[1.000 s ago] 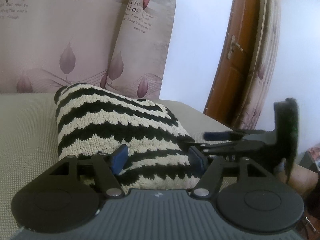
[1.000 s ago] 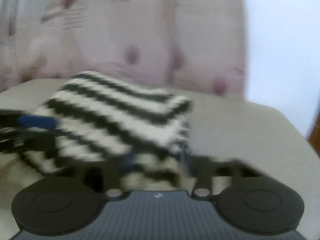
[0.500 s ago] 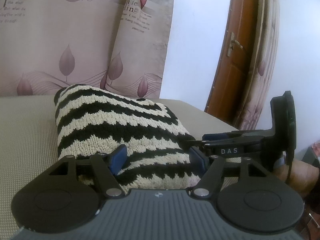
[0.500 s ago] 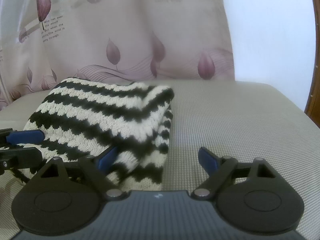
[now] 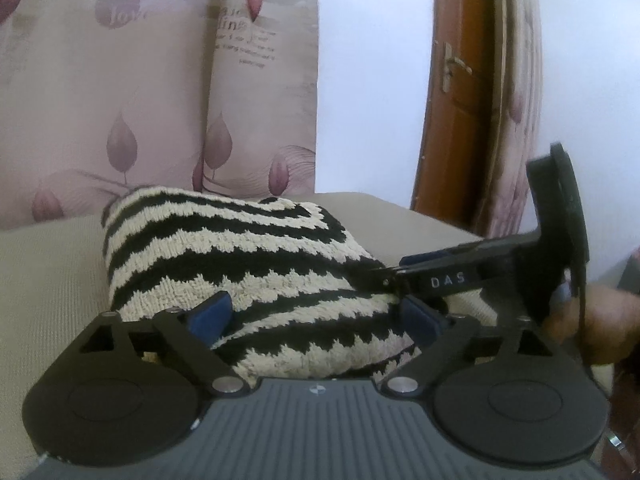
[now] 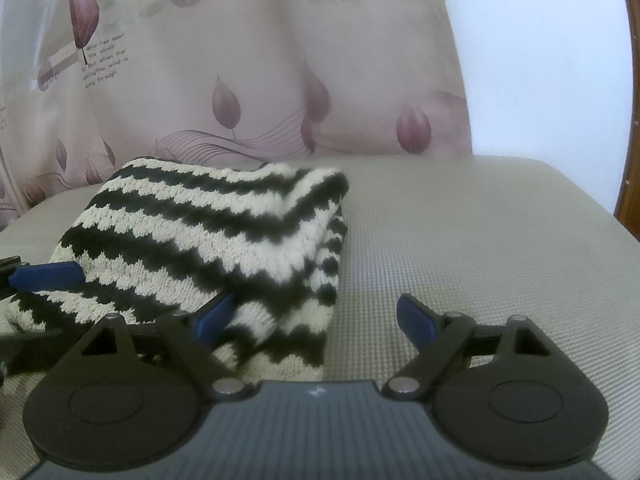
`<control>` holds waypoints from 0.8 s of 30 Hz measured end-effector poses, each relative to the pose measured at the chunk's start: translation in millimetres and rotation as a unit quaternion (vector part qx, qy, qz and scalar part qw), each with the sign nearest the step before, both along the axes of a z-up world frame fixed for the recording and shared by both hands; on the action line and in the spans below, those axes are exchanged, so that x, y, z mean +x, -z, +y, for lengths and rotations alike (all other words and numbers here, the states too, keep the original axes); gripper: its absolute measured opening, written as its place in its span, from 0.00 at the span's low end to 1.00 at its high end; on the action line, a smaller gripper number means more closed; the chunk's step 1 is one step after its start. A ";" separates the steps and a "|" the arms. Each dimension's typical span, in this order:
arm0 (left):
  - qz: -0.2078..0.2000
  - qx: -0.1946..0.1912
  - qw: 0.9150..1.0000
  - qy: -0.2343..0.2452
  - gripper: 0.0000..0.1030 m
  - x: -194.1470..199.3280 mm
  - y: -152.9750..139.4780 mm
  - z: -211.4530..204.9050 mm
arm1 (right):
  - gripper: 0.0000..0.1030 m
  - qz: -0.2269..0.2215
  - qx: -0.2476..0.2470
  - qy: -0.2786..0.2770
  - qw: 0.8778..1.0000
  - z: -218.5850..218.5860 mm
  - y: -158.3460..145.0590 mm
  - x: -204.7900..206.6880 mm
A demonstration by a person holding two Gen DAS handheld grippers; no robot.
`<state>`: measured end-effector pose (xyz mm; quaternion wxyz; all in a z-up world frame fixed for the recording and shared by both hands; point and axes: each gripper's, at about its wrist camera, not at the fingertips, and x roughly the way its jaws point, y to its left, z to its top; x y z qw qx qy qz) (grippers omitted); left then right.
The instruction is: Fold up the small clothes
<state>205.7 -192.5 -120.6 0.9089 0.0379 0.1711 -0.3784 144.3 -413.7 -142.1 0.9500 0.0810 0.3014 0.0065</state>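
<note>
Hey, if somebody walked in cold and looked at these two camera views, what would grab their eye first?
The black-and-cream zigzag knit, folded into a thick bundle on the grey-beige textured surface, stands out at once. The left gripper stands open around its near edge, and the right gripper is open at its right corner. Behind hangs a pink curtain printed with leaves.

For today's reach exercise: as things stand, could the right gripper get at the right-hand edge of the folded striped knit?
Probably yes. The right gripper is open, with the striped knit edge already lying between its fingers. Only bare grey cushion lies beside that edge; the left gripper sits at the far side.
</note>
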 end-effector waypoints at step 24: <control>0.069 0.111 0.980 -0.151 1.00 89.4 -50.2 16.3 | 0.86 0.001 0.016 -0.002 1.000 -3.4 1.5 -1.1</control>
